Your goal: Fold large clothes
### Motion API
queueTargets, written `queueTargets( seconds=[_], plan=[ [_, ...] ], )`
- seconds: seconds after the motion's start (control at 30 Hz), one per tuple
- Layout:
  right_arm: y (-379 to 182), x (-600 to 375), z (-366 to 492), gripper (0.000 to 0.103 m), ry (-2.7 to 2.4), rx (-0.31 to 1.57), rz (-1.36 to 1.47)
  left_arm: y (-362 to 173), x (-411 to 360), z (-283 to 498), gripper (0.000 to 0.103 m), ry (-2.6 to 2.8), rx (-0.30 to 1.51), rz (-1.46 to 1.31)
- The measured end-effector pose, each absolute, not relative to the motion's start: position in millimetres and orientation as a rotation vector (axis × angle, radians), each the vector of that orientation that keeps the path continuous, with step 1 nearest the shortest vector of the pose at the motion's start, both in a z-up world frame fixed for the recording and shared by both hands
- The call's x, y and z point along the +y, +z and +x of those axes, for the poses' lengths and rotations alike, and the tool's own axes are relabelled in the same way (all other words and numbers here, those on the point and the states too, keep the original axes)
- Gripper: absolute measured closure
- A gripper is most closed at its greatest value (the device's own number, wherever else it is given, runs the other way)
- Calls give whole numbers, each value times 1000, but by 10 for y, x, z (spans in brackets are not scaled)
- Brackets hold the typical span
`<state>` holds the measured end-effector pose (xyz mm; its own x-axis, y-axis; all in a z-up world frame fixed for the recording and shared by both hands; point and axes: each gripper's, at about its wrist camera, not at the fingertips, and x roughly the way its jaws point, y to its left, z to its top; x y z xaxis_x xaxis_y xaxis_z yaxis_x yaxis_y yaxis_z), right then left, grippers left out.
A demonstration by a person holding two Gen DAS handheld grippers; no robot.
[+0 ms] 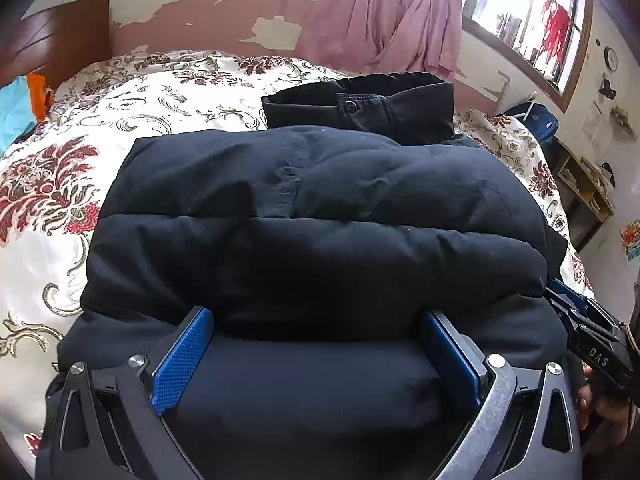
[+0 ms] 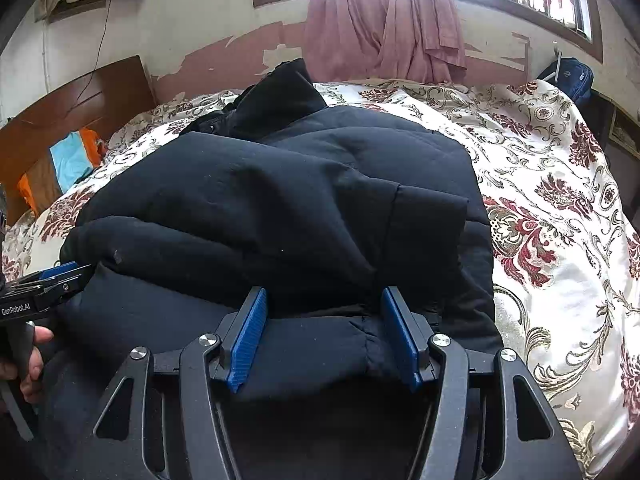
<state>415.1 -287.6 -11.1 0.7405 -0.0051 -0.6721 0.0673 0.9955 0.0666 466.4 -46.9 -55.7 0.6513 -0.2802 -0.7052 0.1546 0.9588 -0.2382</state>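
- Lying folded on the bed [image 1: 60, 184], a black jacket [image 1: 320, 216] fills both views.
- Left claw [image 1: 316, 344] spread wide over its near edge.
- Right claw [image 2: 324, 332] half spread, gripping nothing.

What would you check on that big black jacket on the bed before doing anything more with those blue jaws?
1. Jacket folded into a compact bundle: ok.
2. Collar tucked in: not ok, it sticks out at the far end.
3. Left gripper free of the fabric: ok, jaws stand wide over the near edge.
4. Right gripper free: cannot tell, fabric sits between its part-open jaws.
5. Bundle fully on the floral bedspread: ok.
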Motion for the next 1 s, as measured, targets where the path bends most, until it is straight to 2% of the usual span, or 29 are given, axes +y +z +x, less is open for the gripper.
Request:
queueTargets(
  seconds=[0.27,0.3,0.37,0.57,0.8,1.0],
  plan=[
    [-134,-2865,4138,46,-45,710,88,-628,-379,4697,0,-299,836,-238],
    [-104,-2895,4120,45,-34,706,105,-605,-364,4691,0,-310,844,-238],
    [-20,-2968,4082,33,-19,713,135,-537,-341,4702,0,-323,873,-224],
    [331,-3160,4182,27,-10,710,160,-227,-88,4812,0,-303,883,-179],
    [719,-3138,4998,25,-16,722,113,109,143,5552,0,-223,879,-203],
    [874,-2930,5807,27,-11,720,61,102,-6,6353,1,-163,896,-143]
  ],
)
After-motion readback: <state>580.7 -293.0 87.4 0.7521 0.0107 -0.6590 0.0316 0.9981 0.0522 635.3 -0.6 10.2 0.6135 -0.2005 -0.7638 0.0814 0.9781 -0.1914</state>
